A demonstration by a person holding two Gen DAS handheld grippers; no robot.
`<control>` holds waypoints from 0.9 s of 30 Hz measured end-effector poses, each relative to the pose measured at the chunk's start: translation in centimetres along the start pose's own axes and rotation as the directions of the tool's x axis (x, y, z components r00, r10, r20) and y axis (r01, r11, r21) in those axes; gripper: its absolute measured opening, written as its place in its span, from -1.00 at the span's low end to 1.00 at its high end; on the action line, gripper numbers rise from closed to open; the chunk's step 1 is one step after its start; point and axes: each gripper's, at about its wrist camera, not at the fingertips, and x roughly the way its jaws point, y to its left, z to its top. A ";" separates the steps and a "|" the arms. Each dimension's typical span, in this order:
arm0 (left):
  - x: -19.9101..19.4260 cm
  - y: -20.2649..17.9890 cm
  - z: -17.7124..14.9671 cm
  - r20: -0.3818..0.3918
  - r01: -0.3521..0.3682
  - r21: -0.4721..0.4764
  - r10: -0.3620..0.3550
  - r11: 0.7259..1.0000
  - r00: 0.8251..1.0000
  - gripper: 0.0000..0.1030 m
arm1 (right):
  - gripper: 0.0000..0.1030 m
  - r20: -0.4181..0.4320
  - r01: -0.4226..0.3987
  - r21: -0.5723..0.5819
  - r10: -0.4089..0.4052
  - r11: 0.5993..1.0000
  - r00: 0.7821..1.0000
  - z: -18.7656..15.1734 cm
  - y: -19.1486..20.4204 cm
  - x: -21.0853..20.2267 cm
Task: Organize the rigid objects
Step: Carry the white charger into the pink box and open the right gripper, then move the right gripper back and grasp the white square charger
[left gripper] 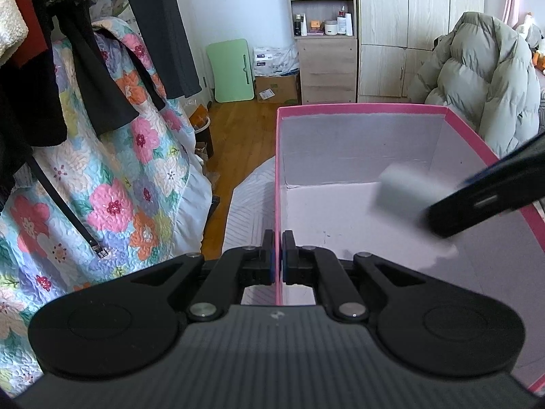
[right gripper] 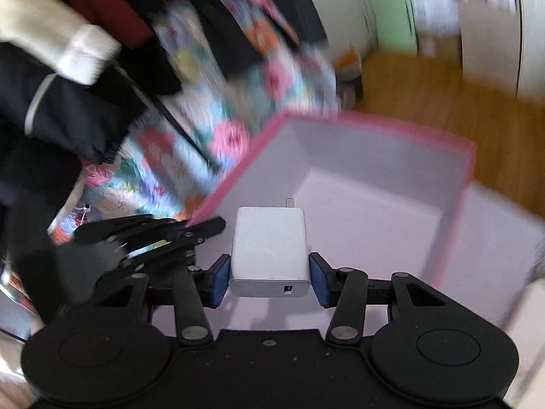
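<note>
An open pink box (left gripper: 340,107) with a pale, bare inside fills the right of the left wrist view. My left gripper (left gripper: 278,242) is shut on the box's left wall, one finger inside and one outside. My right gripper (left gripper: 453,201) reaches in blurred from the right, over the box's inside. In the right wrist view, the right gripper (right gripper: 269,272) is shut on a white USB charger (right gripper: 270,238), its blue pads pressing both sides and its prongs pointing away. The charger hangs above the pink box (right gripper: 374,126). The left gripper (right gripper: 204,226) shows at the box's near-left rim.
A floral quilt (left gripper: 129,177) and dark hanging clothes (left gripper: 85,68) crowd the left side. Wooden floor (left gripper: 245,129) lies beyond the box. A grey puffer jacket (left gripper: 477,78) sits behind on the right. A shelf unit (left gripper: 323,34), green board (left gripper: 233,71) and cardboard box (left gripper: 276,88) stand by the wall.
</note>
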 end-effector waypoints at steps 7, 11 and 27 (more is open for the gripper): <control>-0.2 0.3 -0.2 0.022 0.012 -0.024 -0.012 1.000 1.000 -0.95 | 0.05 -0.150 -0.024 0.216 0.058 0.976 0.987 0.2 -1.8 7.2; -0.2 0.2 -0.2 0.021 0.009 -0.021 -0.009 1.000 1.000 -0.95 | 0.09 -0.154 -0.029 0.309 0.080 0.951 0.985 0.2 -2.0 8.4; -0.2 0.3 -0.2 0.017 0.003 0.001 -0.003 1.000 1.000 -0.95 | 0.10 0.045 -0.134 0.154 0.129 0.979 0.991 -3.1 -1.9 -6.9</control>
